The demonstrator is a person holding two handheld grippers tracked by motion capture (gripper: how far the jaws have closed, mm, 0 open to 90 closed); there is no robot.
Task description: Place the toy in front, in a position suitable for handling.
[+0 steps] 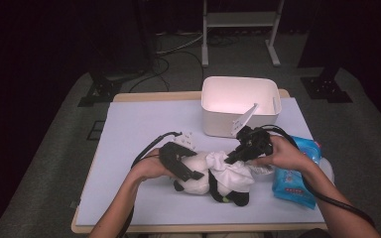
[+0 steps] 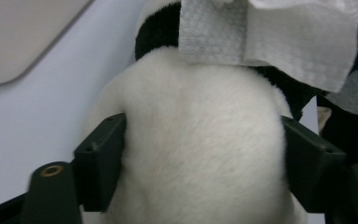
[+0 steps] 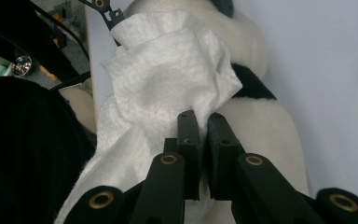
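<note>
Wiping step: left gripper (image 1: pixel 191 173) clamps panda plush (image 2: pixel 200 140) on desk (image 1: pixel 134 129); right gripper (image 3: pixel 204 122) pinches white wipe (image 3: pixel 168 88) over it. Next, likely: rub along fur, hold steady.

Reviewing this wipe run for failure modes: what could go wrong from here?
1. The right gripper pinches only an edge of the white textured wipe; dragging it over the fur could pull it free.
2. The left gripper squeezes the soft black-and-white plush panda with wide jaws; the plush could compress and twist out under wiping pressure.
3. The blue wipes pack lies near the table edge; the right forearm might nudge it off.
</note>
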